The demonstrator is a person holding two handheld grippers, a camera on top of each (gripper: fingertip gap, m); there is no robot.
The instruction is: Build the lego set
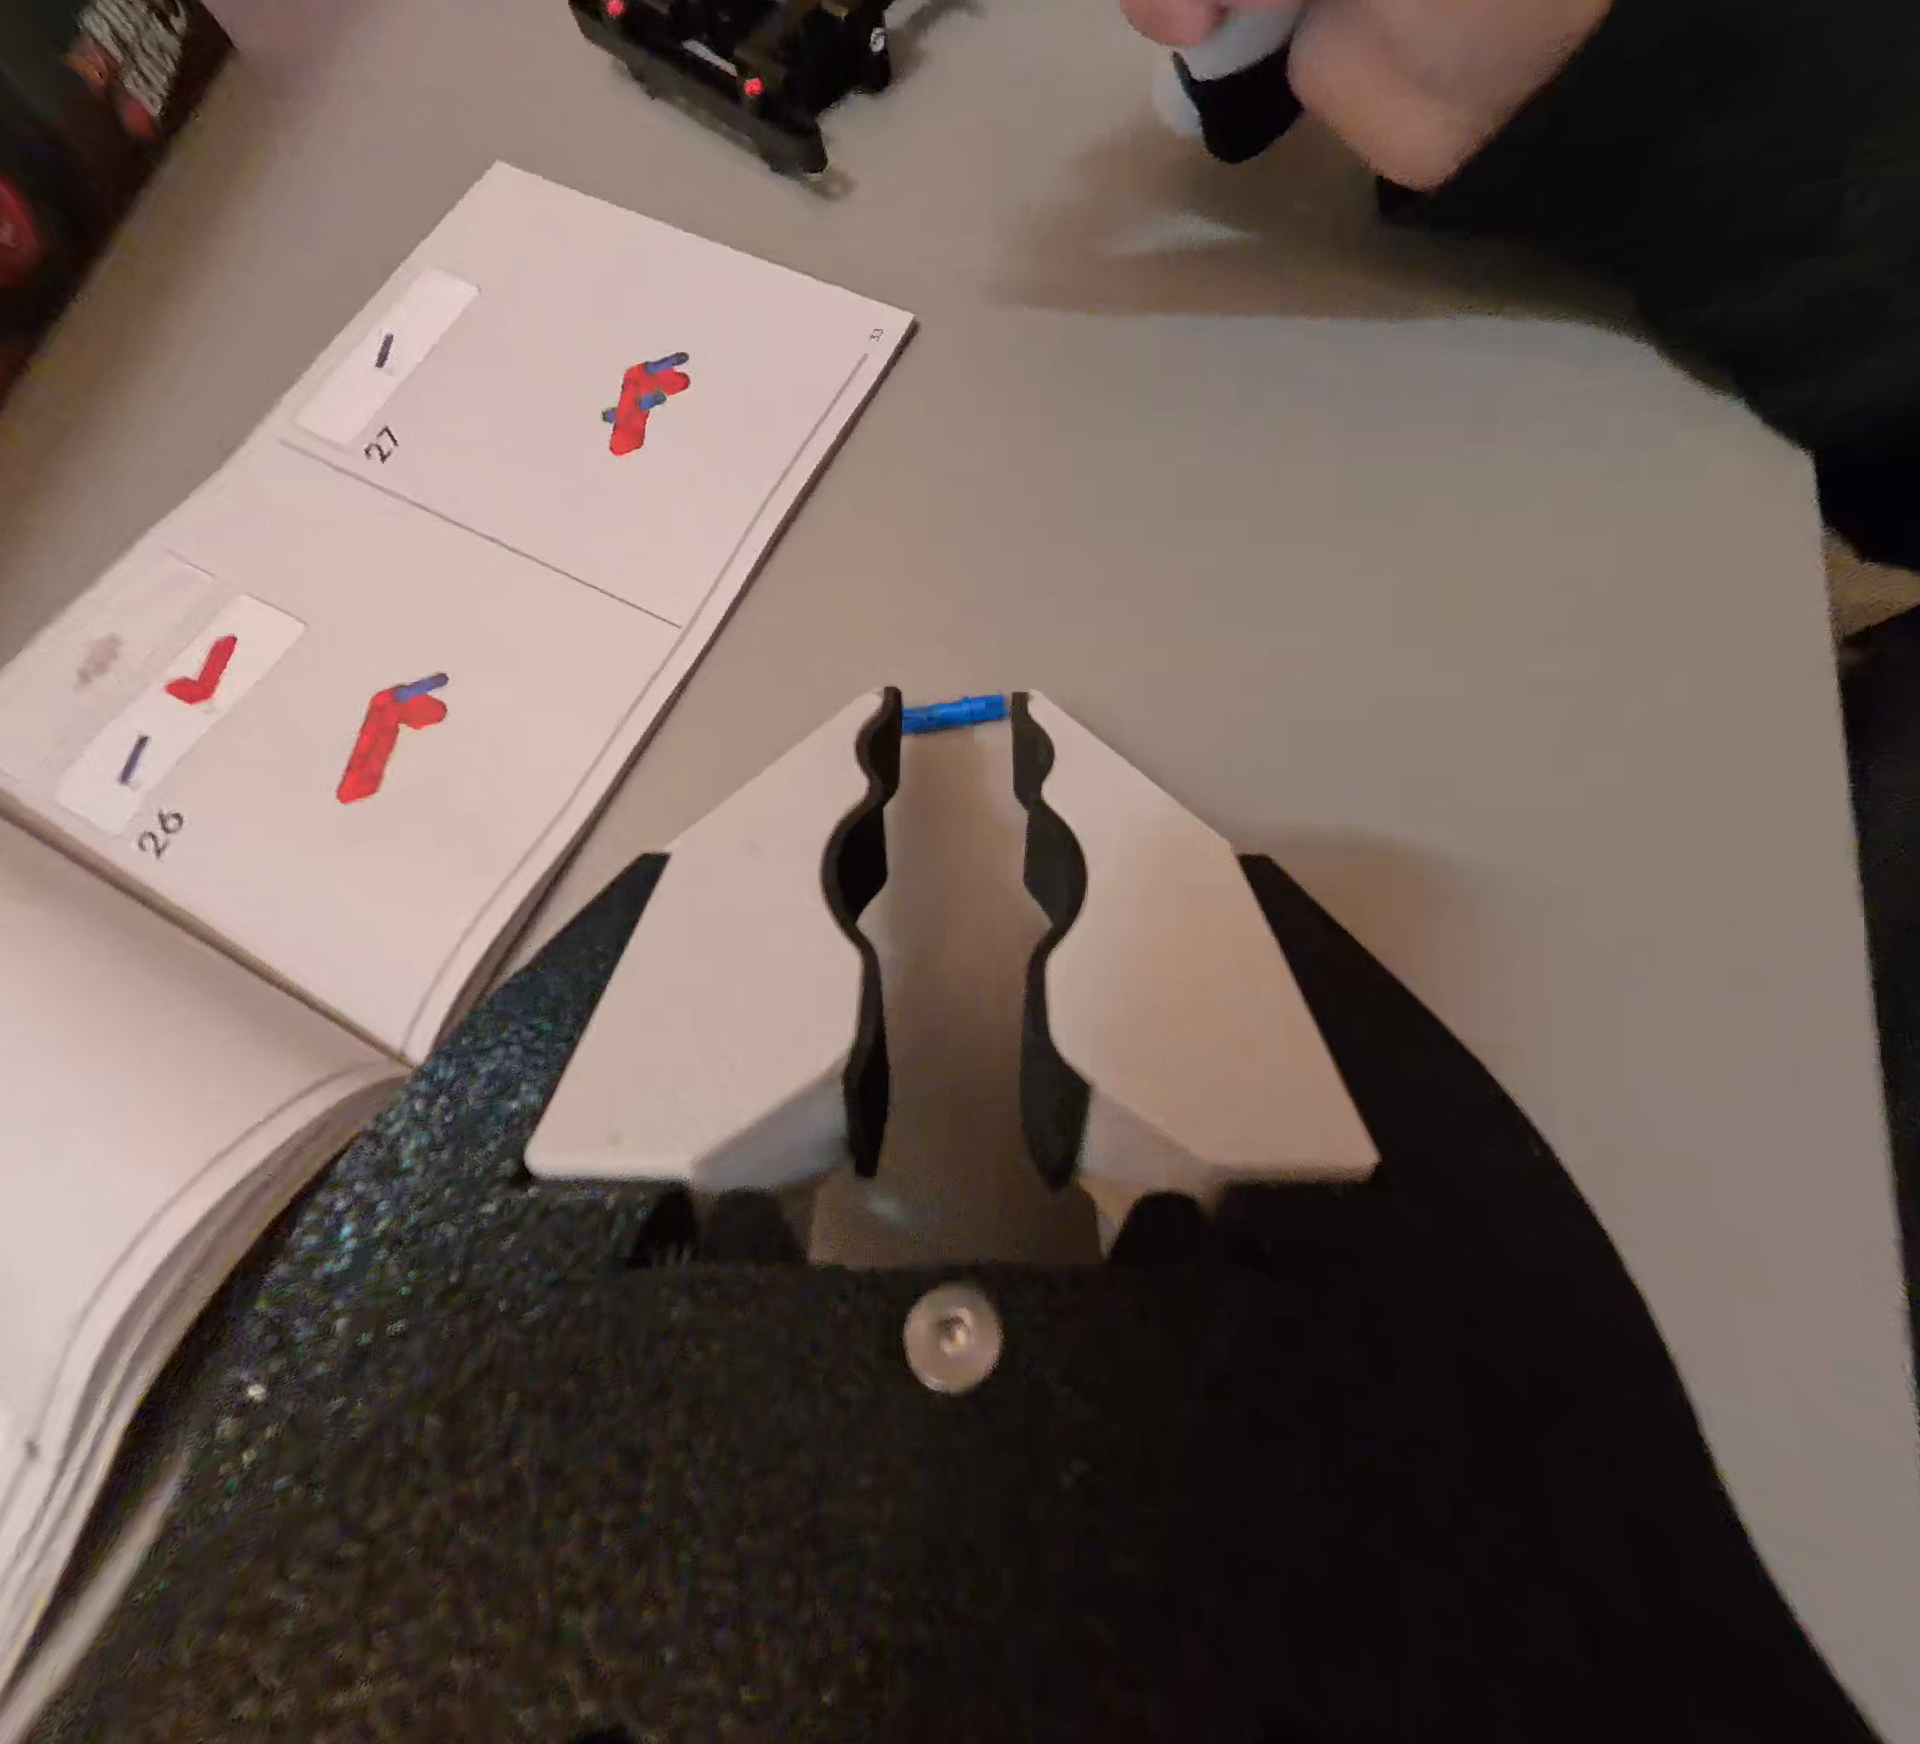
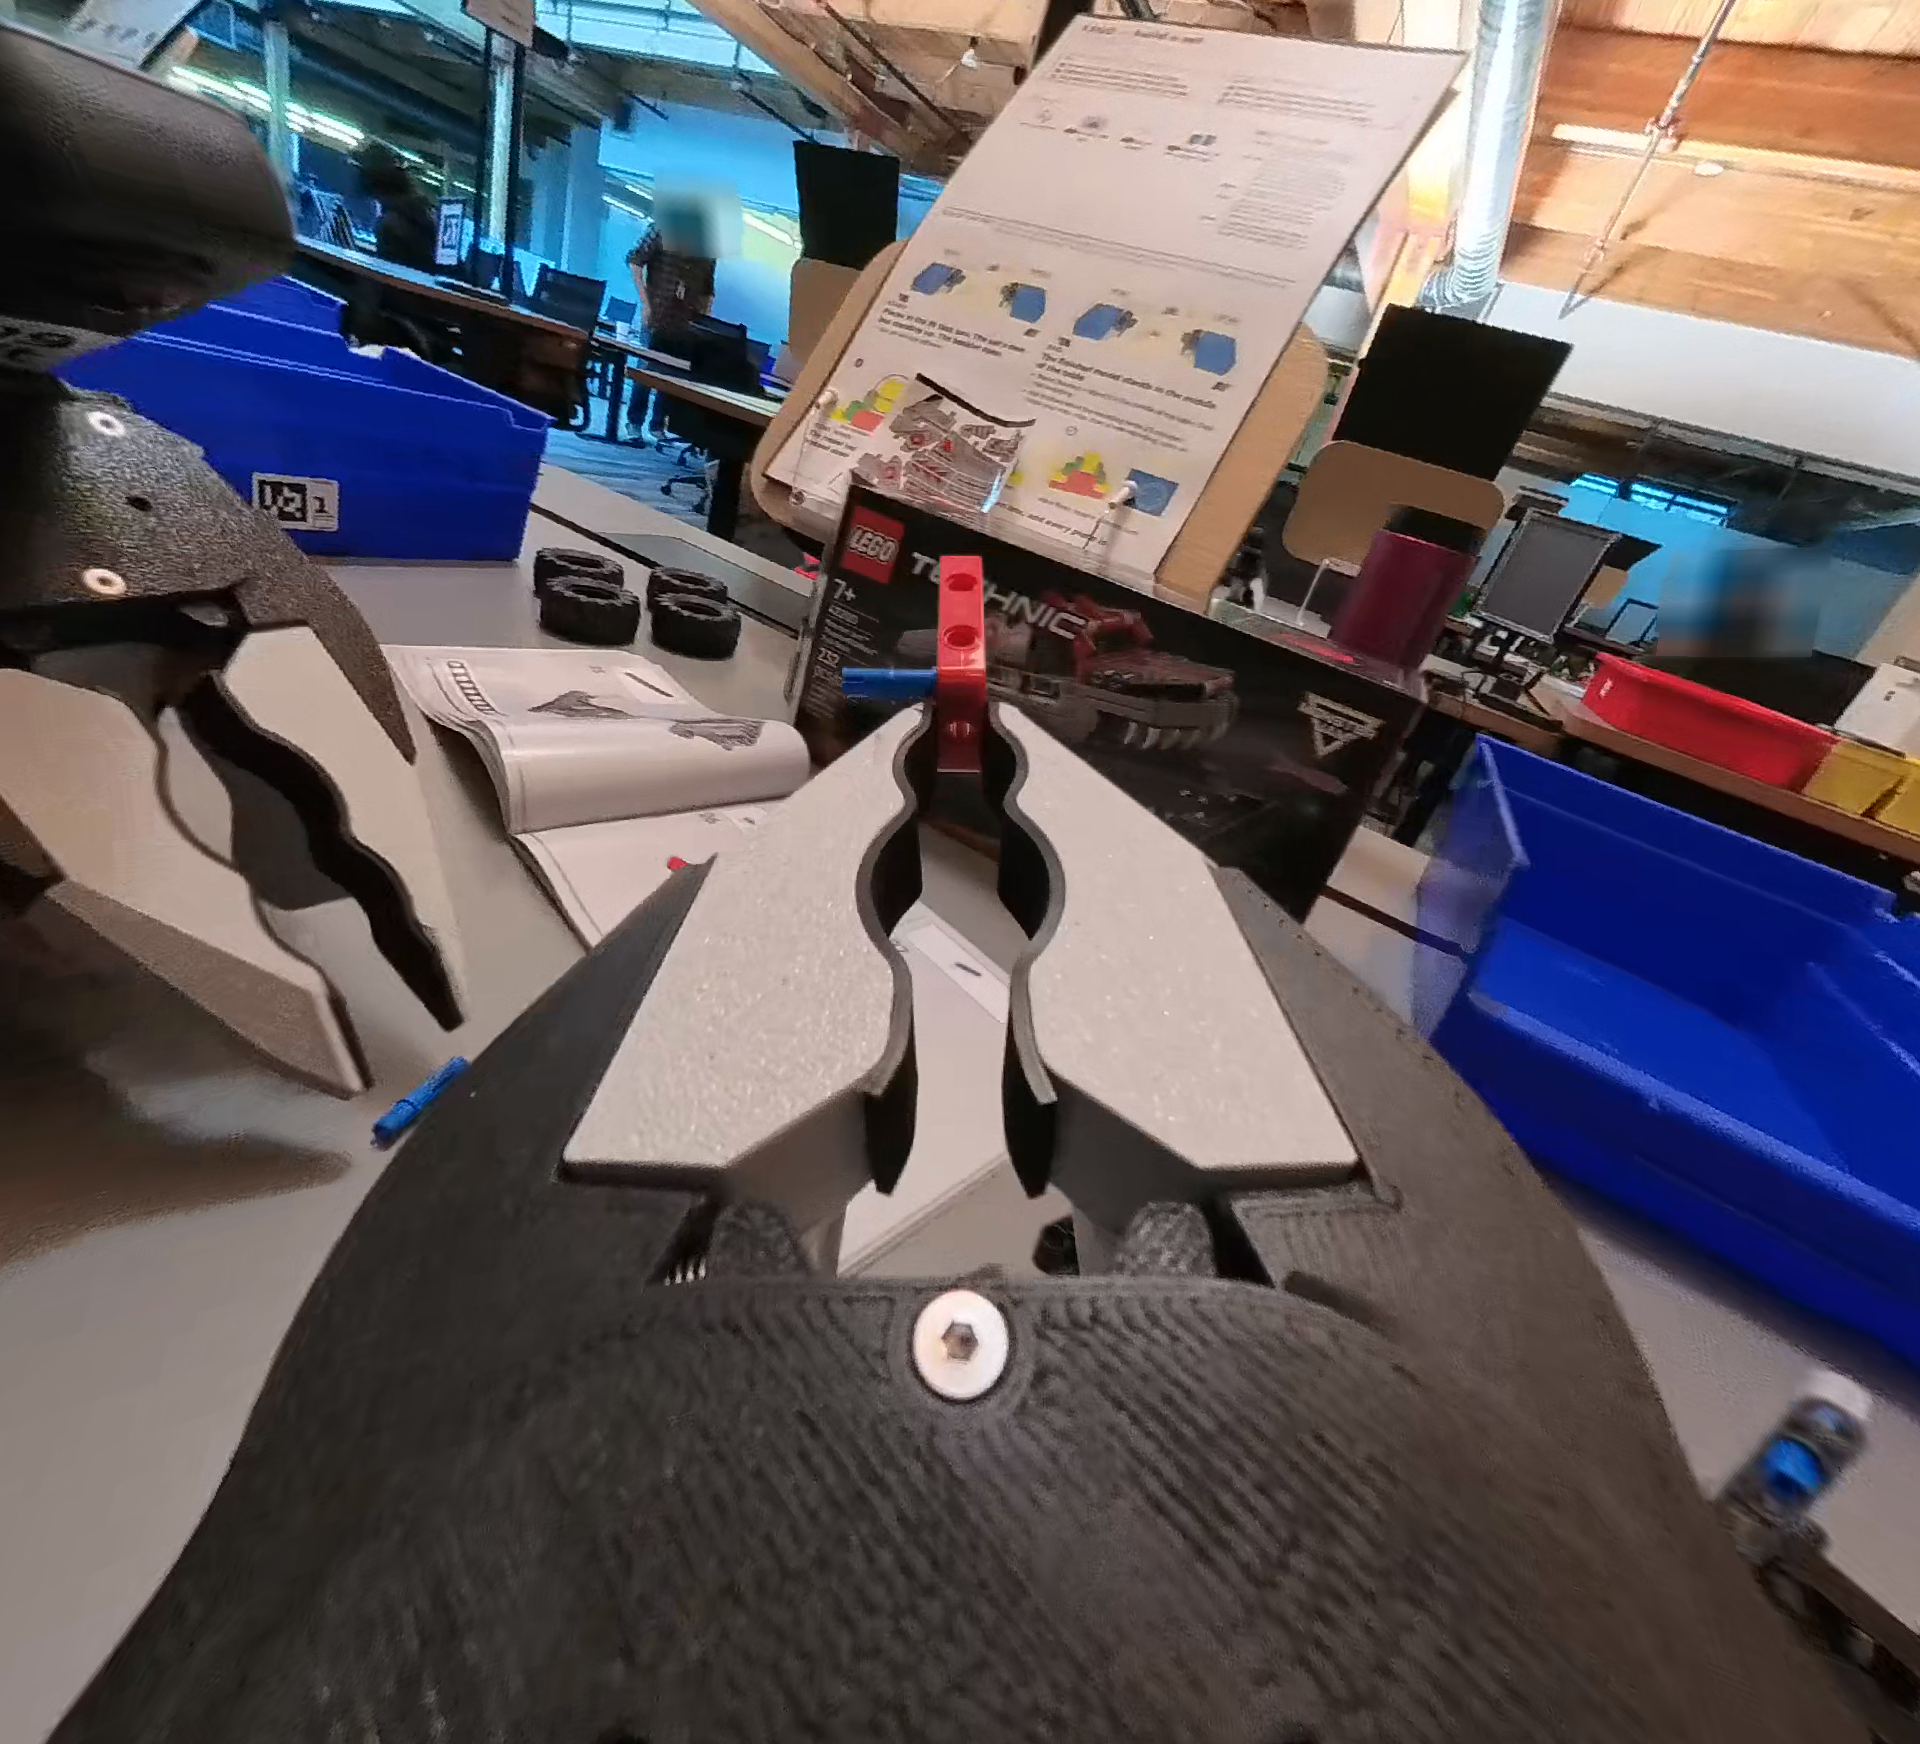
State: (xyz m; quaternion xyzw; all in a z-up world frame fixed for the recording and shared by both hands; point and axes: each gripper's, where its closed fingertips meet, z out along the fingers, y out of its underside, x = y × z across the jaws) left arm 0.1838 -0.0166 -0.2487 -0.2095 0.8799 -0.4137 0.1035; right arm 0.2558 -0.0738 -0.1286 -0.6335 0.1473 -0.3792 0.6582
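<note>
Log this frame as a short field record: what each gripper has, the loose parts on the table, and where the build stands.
left gripper: open, fingers straddling a blue pin on the table
right gripper: shut on red beam, raised; a second blue pin already sticks out of its side
manual: open, left of the left gripper
black chassis: far side of the table
tyres: four, loose
stage: second pin not yet inserted
</note>
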